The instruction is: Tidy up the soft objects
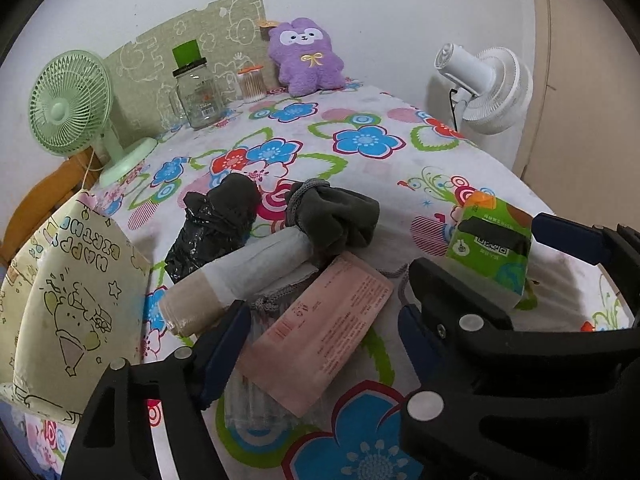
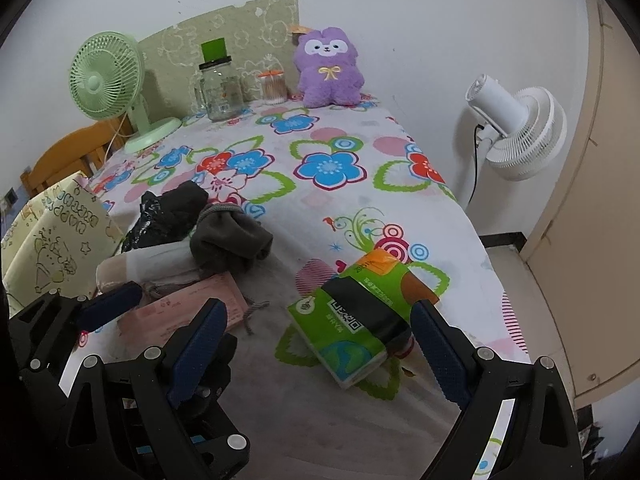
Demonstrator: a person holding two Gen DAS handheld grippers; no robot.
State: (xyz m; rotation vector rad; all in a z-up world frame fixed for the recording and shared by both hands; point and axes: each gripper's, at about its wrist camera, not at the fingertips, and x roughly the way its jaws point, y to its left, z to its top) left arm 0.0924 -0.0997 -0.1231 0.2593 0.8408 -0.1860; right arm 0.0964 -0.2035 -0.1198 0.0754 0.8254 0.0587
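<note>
While my left gripper [image 1: 320, 336] sits spread around the pink packet [image 1: 320, 332] at lower center, nothing pinched, my right gripper [image 2: 320, 344] gapes around the green tissue pack [image 2: 360, 324]; closing off-center could squirt either one sideways, I reckon.

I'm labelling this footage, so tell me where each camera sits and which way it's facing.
Left wrist: on the left claw, looking down its fingers at the pink packet; the right claw shows at right.
Right wrist: on the right claw, facing the green tissue pack; the left claw shows at left.
Shared: purple plush, green fan.
</note>
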